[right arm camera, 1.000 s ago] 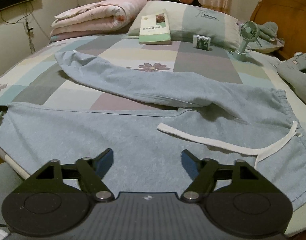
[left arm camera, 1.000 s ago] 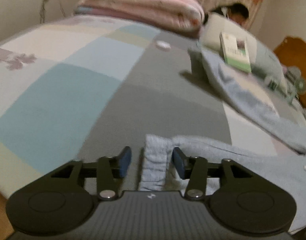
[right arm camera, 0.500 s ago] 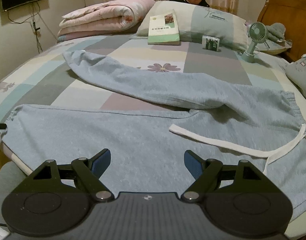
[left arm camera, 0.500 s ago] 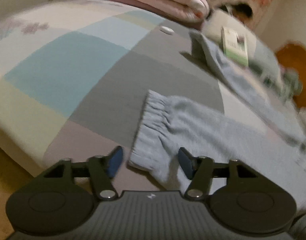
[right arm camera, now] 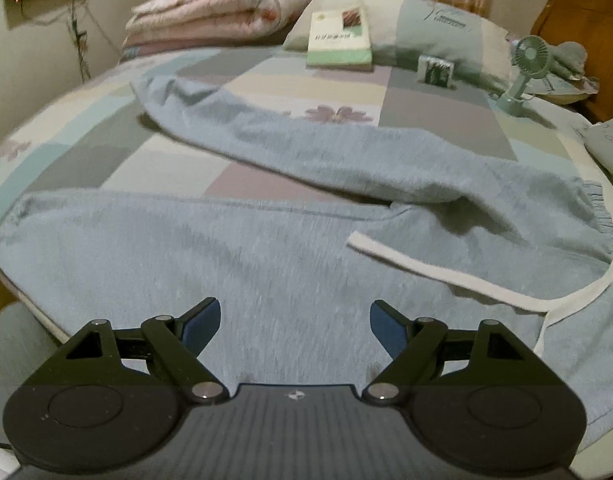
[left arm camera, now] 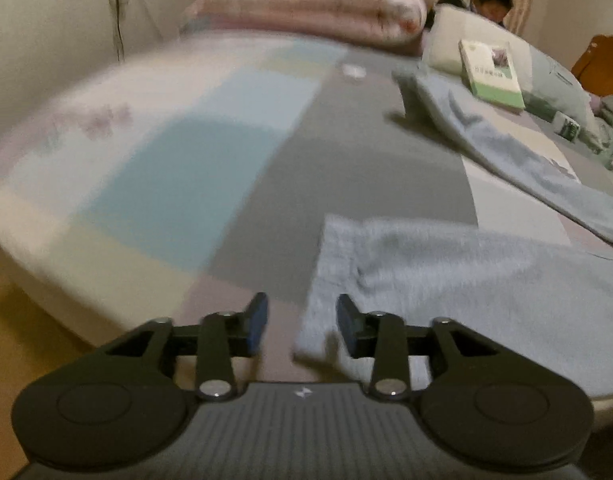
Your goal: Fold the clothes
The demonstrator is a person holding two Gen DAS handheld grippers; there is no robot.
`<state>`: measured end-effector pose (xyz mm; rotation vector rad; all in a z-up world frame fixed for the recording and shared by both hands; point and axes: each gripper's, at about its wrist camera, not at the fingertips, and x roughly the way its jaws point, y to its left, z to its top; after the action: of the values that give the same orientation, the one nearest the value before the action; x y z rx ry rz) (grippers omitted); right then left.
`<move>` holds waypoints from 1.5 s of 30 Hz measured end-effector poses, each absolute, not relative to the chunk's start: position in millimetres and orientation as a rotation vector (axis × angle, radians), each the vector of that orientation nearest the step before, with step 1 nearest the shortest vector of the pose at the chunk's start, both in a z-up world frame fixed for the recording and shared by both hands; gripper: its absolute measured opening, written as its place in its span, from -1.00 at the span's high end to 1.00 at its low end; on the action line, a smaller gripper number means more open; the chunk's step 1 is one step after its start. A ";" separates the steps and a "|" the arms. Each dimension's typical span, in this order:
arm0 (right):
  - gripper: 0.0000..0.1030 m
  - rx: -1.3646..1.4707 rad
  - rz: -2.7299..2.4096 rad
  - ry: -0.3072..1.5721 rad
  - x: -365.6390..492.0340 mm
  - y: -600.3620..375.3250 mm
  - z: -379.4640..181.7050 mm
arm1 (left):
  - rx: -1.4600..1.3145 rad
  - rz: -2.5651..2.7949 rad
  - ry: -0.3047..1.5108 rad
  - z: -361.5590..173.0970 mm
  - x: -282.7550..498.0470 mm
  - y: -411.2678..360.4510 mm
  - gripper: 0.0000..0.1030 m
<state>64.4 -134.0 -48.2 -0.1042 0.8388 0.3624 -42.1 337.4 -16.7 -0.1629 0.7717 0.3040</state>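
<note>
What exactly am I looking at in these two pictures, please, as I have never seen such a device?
A person holds a two-finger tool in each hand; a camera on each looks forward along its fingers. One picture shows the left gripper, its jaws opening at the cuff of one leg of the light blue trousers; the pads are not pressing it. The other shows the right gripper, open above the trousers, holding nothing. The trousers lie spread on a patchwork bed, with a book on a pillow and a small fan.

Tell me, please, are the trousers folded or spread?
Spread: the trousers lie flat on the bed, legs apart.
</note>
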 end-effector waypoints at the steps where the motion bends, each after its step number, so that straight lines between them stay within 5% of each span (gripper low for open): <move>1: -0.71 -0.108 0.368 0.852 65.9 -132.2 -52.0 | -0.132 0.282 0.747 -11.1 -40.5 331.5 -0.10; 3: -0.73 -0.113 0.387 0.873 71.3 -127.1 -60.6 | -0.105 0.164 0.725 -9.7 -27.9 314.7 -0.25; 10: -0.75 -0.147 0.413 0.936 89.9 -107.9 -91.9 | -0.050 -0.040 0.797 -52.7 41.3 273.1 -0.31; 13: -1.00 -0.171 0.405 0.932 87.5 -106.4 -101.3 | -0.054 0.050 0.822 -63.1 45.9 287.2 -0.33; 21: -1.00 -0.198 0.390 0.874 78.1 -106.1 -108.2 | -0.011 0.133 0.842 -62.6 39.3 304.7 -0.13; 25: -1.00 -0.204 0.371 0.921 83.8 -102.5 -102.4 | 0.012 0.002 0.793 -50.1 41.7 281.6 -0.38; 37: -1.00 -0.117 0.361 0.926 88.4 -92.6 -83.1 | -0.053 -0.468 0.839 -64.2 118.1 195.1 -0.46; 45: -1.00 -0.095 0.306 0.966 91.3 -102.4 -92.7 | -0.001 -0.316 0.818 -73.7 101.7 247.3 -0.46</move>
<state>91.3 -102.4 -92.7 -0.0947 0.9655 0.3062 101.7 247.3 -73.7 -0.0008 0.8179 -0.3161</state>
